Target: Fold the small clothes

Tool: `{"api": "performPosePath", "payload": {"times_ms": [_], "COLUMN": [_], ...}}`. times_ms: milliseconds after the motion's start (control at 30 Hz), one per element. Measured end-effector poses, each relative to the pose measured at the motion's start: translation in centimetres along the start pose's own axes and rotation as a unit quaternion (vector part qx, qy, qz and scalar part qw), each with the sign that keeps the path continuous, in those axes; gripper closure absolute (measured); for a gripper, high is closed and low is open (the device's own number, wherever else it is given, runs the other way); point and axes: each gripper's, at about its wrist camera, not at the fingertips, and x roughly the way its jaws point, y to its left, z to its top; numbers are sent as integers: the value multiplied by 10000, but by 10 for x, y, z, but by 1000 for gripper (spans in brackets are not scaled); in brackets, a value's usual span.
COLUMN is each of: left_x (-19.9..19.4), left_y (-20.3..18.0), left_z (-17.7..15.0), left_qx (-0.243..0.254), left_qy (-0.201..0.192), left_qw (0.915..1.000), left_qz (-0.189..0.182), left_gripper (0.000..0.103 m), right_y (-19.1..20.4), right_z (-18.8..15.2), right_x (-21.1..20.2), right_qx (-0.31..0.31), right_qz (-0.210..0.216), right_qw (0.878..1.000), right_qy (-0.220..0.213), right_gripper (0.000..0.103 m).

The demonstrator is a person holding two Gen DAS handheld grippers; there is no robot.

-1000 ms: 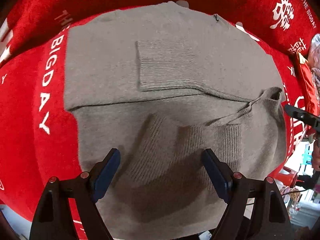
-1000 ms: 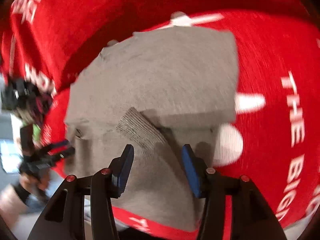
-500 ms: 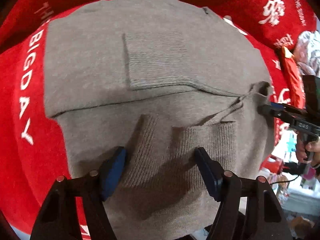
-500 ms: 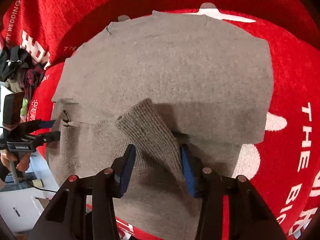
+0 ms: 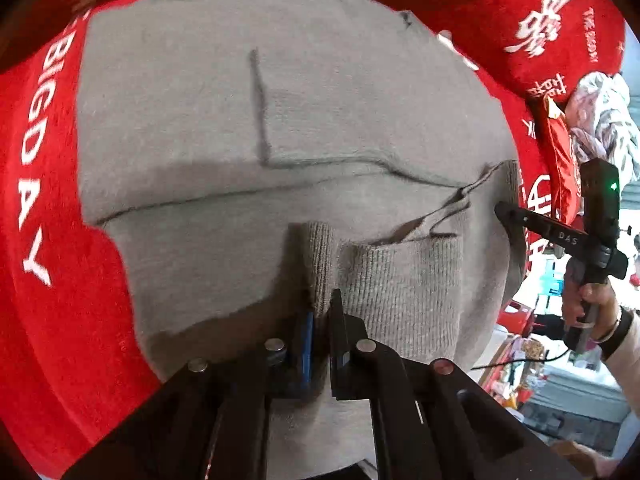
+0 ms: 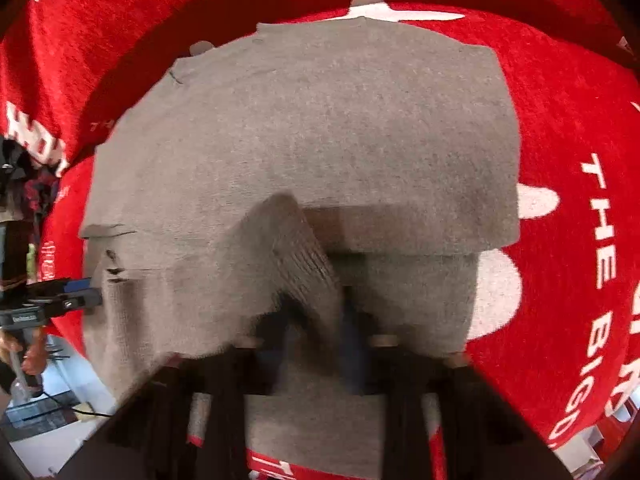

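Note:
A grey-brown knitted sweater lies spread on a red cloth, with its sleeves folded in across the body. My left gripper is shut on a ribbed fold of the sweater's near hem, which stands up between the blue pads. In the right wrist view the sweater fills the middle. My right gripper is shut on a raised ribbed fold of the hem; this view is blurred. The right gripper also shows in the left wrist view at the sweater's right edge.
The red cloth with white lettering covers the table. A red packet and patterned fabric lie at the far right. The left gripper shows in the right wrist view at the left. Cluttered floor lies beyond the table's near edge.
Both grippers closed: the left from wide open onto the hem fold, the right from partly open onto its fold. Both hem folds now bunch up between the pads.

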Motion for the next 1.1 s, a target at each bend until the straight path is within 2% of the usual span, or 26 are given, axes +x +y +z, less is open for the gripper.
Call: {"api": "performPosePath", "payload": {"times_ms": [167,333,467,567,667,800,1033,1100], "left_x": [-41,-102,-139,-146,-130,-91,-33,-32], "left_y": [-12,-22,-28,-26,-17,4,37,42], "left_z": [-12,-10,20,54,93,131,158,158], "left_qx": [46,26,163,196,152,-55,-207,-268], "left_qy": [-620,-1339,-1905,-2252,-2391,-2189,-1905,-1945], "left_qw": [9980,9910,9813,9731,9670,9675,9644,9616], "left_qz": [-87,-2,202,435,867,1265,1822,1916], "left_gripper": [96,96,96,96,96,96,96,96], "right_y": [6,13,21,29,29,21,-9,-12], "right_z": [-9,-8,20,52,89,131,152,152], "right_x": [-31,-82,-118,-126,-110,-56,20,27], "right_qx": [-75,-165,-225,-412,-453,-341,183,236], "right_qz": [18,-24,38,-35,-130,-325,-398,-326], "right_qw": [9995,9967,9911,9866,9848,9891,9943,9937], "right_qy": [-296,-789,-1313,-1579,-1673,-1394,-974,-1046], "right_gripper": [97,97,97,97,97,97,97,97]}}
